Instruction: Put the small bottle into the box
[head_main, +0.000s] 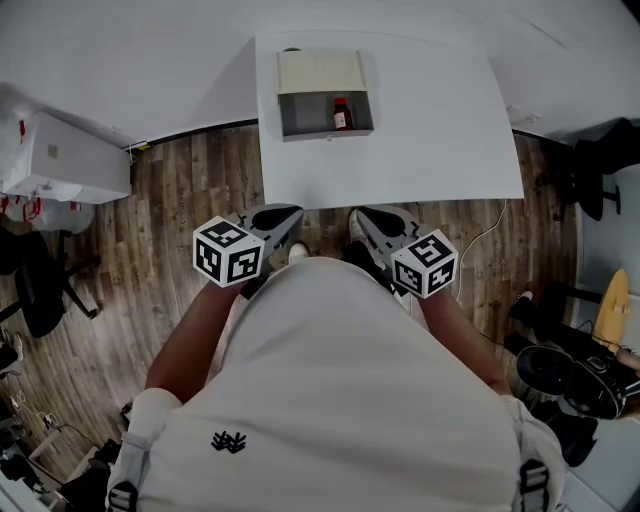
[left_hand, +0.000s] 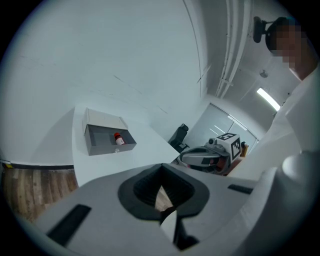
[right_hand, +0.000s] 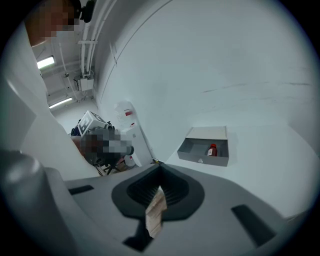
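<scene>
- The wooden floor lies beneath both claws and shows through the small opening behind each set of jaw tips.
- The person's white shirt fills the area directly behind the two claws, which are held close to the body.
- The white table stands ahead of both claws, with its near edge just beyond the jaw tips in the head view.
- A white cabinet sits on the floor well to the left of the left claw.
- The box rests on the far part of the table, well ahead of both claws and roughly on the line between them. Its lid is folded back on the side away from the claws and its grey interior is exposed.
- The left gripper points toward the table. Its jaws are fully closed with nothing between them, and its marker cube sits at its rear.
- The right gripper is level with the left one and just beside it. Its jaws are also brought together at the tips and hold nothing. Its marker cube sits at its rear.
- The small bottle, with a red cap and a white label, stands upright inside the box toward its right side, well apart from both claws. Neither claw touches it.
</scene>
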